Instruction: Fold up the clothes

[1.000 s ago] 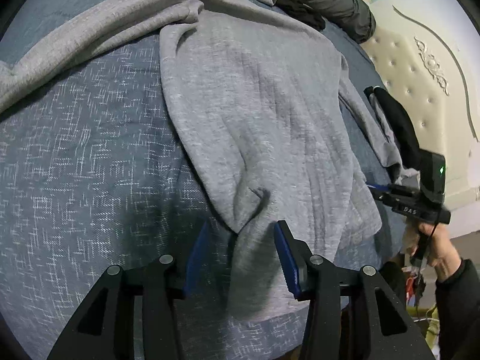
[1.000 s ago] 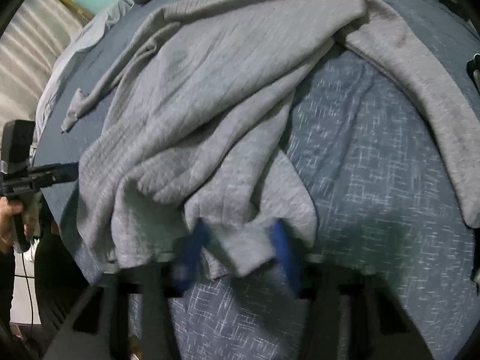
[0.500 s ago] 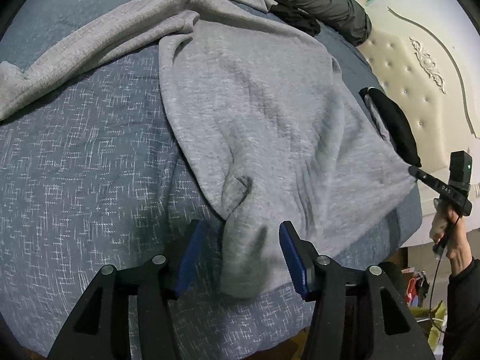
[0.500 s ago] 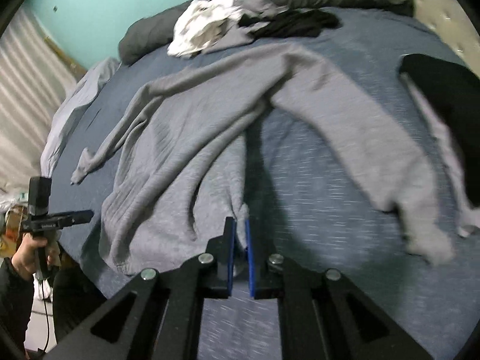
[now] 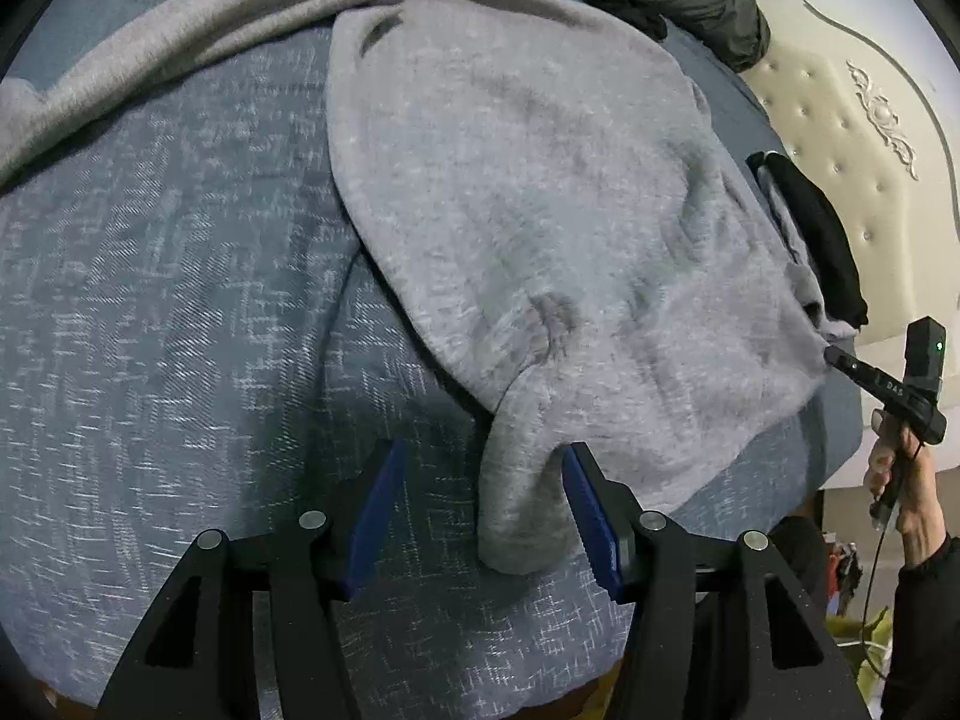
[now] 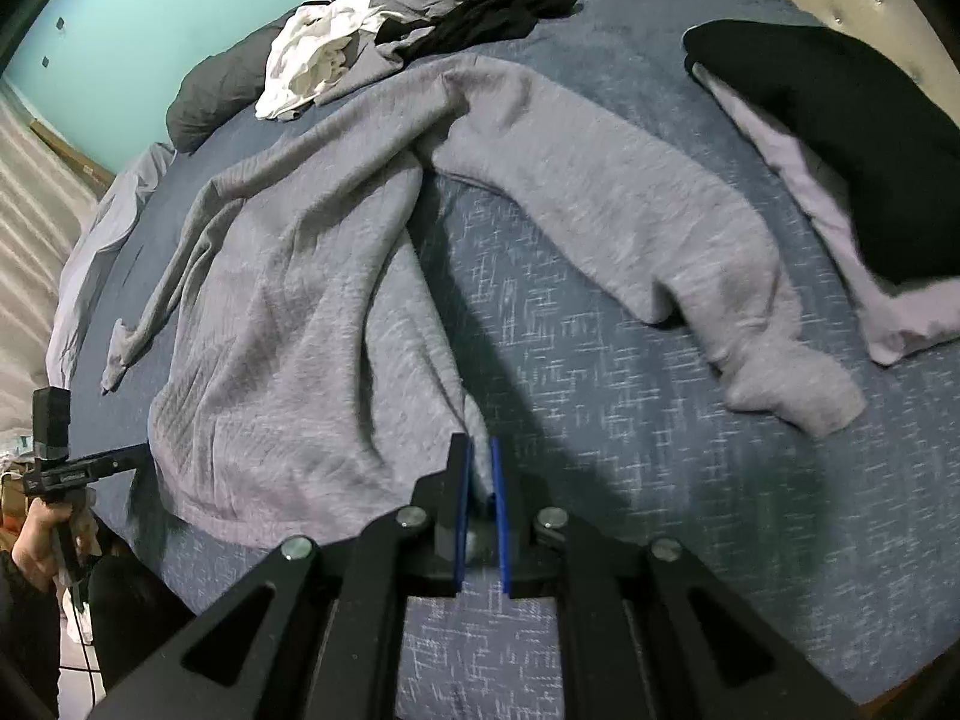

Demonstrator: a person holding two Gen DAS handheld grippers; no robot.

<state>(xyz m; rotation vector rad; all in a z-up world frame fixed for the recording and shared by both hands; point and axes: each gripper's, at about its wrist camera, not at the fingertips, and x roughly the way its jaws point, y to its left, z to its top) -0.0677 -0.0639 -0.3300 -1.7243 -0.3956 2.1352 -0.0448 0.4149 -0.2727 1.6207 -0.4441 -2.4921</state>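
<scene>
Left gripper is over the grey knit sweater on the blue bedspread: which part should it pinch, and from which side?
Probably the rolled hem corner of the grey knit sweater that bulges up between the left gripper pads. Come straight down from above: the fold stands proud of the blue bedspread, so the opening jaws can straddle it. The right gripper already pinches the other corner.

The left gripper is showing black arms, blue pads and round silver screws. The right gripper is looking the same. The person is wearing a dark sleeve, and a thin black cable is hanging there.
</scene>
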